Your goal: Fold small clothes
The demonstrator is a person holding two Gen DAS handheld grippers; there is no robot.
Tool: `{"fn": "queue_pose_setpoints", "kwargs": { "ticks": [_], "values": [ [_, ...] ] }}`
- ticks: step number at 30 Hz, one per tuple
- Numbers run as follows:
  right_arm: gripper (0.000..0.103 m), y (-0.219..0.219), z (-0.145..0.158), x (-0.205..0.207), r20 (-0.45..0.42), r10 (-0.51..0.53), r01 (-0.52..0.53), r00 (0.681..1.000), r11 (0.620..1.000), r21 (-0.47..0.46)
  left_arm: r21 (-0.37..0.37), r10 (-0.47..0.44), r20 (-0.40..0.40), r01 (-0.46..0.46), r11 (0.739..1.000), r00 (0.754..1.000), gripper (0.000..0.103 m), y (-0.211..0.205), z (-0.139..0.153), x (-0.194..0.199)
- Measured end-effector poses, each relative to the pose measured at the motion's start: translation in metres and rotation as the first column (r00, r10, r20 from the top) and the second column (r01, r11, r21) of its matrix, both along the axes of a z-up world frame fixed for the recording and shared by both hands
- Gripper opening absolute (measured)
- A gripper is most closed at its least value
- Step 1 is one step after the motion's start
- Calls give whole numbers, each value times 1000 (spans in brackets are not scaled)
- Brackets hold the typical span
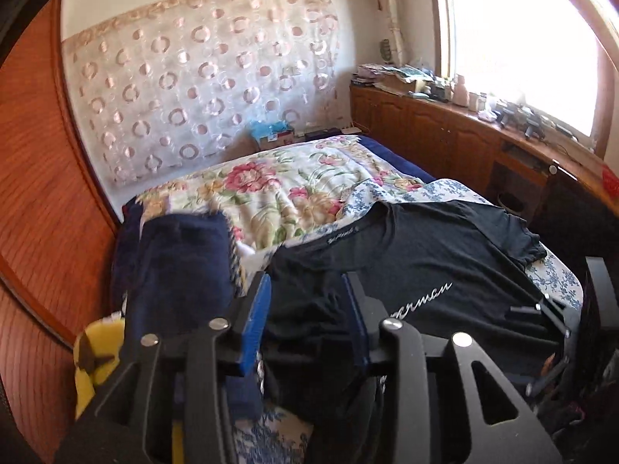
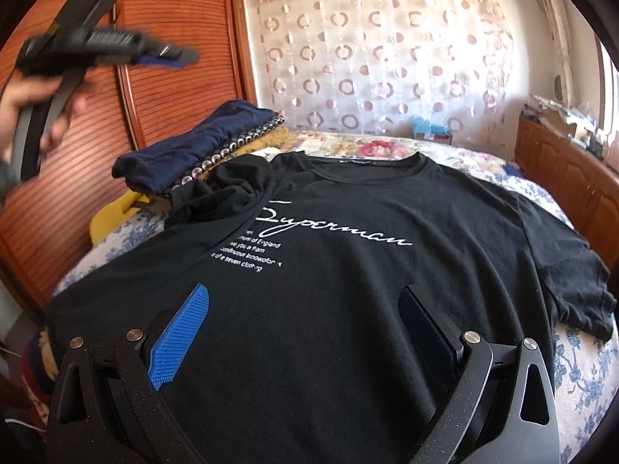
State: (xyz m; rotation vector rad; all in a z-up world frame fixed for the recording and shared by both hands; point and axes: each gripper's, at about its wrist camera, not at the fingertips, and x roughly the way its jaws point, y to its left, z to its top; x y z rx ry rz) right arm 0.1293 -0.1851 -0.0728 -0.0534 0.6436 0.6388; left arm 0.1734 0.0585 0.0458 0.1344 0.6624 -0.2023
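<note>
a bedroom bed with a blue-flowered sheet (image 2: 580,371) carries the work, a wooden wardrobe to the left and a circle-patterned curtain behind. nearest, the right gripper (image 2: 305,332) hangs low over the hem end of the black t-shirt (image 2: 348,270), its jaws spread wide with nothing between them, the blue pad (image 2: 180,338) just above the cloth. the shirt lies face up, its long axis running straight away from that gripper toward the collar. further off on the left, the near sleeve (image 2: 224,193) is folded in over the chest, while the right sleeve lies spread flat. above that side the left gripper (image 1: 305,321) is lifted clear in a hand (image 2: 27,112), jaws partly parted and empty. beyond, a folded navy garment (image 2: 193,143) tops a small pile. the right gripper seems nearer the unfolded sleeve.
</note>
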Motion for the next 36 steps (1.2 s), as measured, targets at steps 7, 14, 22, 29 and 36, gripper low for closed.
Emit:
{"fn": "queue_pose_setpoints", "kwargs": {
  "ticks": [7, 14, 22, 29, 36],
  "values": [
    [82, 24, 28, 26, 22, 99, -100, 995, 995, 10, -85, 110, 4, -109, 990, 994, 39, 35, -37, -50],
    [73, 106, 29, 59, 18, 244, -243, 970, 969, -43, -102, 174, -9, -174, 979, 985, 39, 56, -68, -86],
    [60, 197, 11, 66, -95, 408, -418, 908, 901, -116, -108, 212, -15, -212, 971, 977, 39, 75, -87, -119],
    [45, 230, -18, 73, -191, 384, -422, 903, 876, -232, -115, 228, -7, -227, 967, 974, 39, 87, -89, -134],
    [18, 238, -29, 64, -165, 423, -454, 891, 840, -297, -115, 227, -6, -226, 967, 974, 39, 88, -89, -136]
  ]
}}
